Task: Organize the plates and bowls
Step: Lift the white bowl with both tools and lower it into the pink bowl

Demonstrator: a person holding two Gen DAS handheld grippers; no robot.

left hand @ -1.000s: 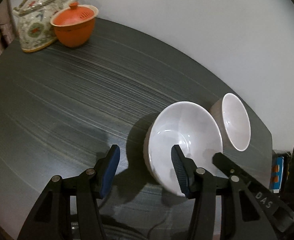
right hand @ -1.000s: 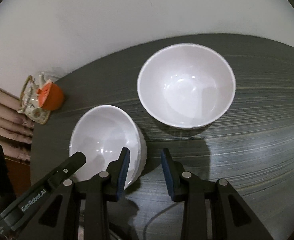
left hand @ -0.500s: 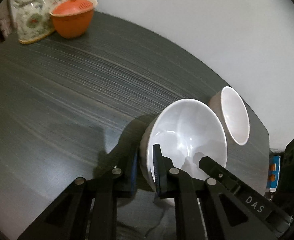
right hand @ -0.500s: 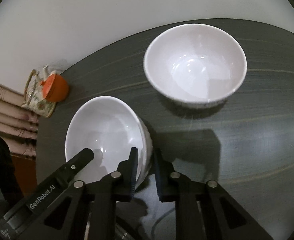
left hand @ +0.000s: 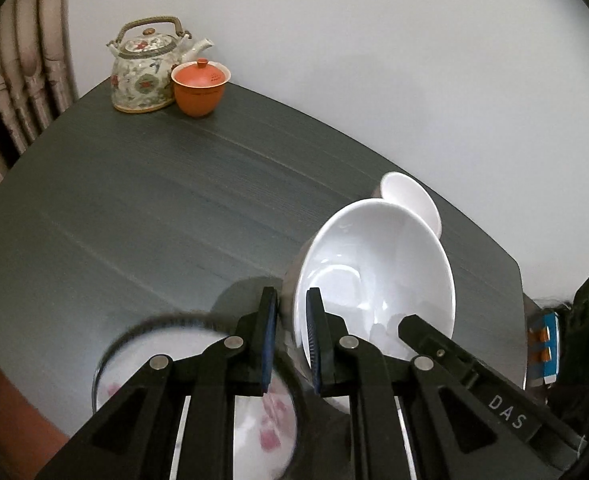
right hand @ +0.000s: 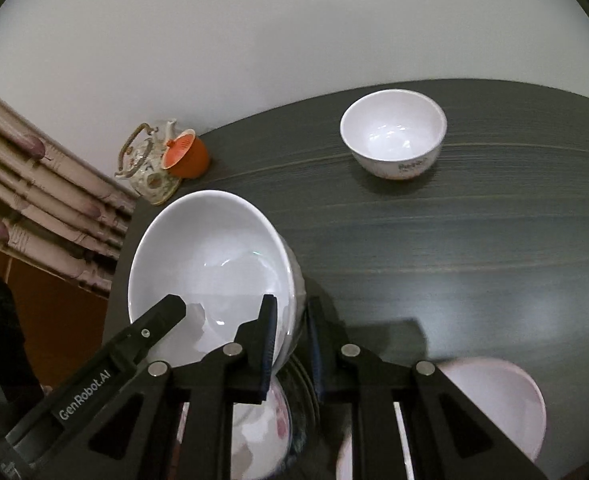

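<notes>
Both grippers hold one large white bowl [left hand: 374, 276] by opposite rims, lifted off the dark table. My left gripper [left hand: 292, 338] is shut on its near-left rim. My right gripper [right hand: 290, 344] is shut on the rim of the same bowl [right hand: 210, 264]. Each gripper's black body shows in the other's view. A smaller white bowl [right hand: 394, 136] stands on the table further back; it also shows behind the held bowl in the left wrist view [left hand: 412, 200]. A flowered plate [left hand: 254, 420] lies below the grippers.
A patterned teapot [left hand: 146, 72] and an orange lidded cup [left hand: 200, 88] stand at the far left corner of the dark table [left hand: 154, 208]. Another white dish [right hand: 494, 396] lies near the right gripper. Turned wooden rails [right hand: 34, 200] stand beside the table.
Both grippers closed on the large bowl's rim, then lifted it and drew it back. The flowered plate and a white dish came into view below.
</notes>
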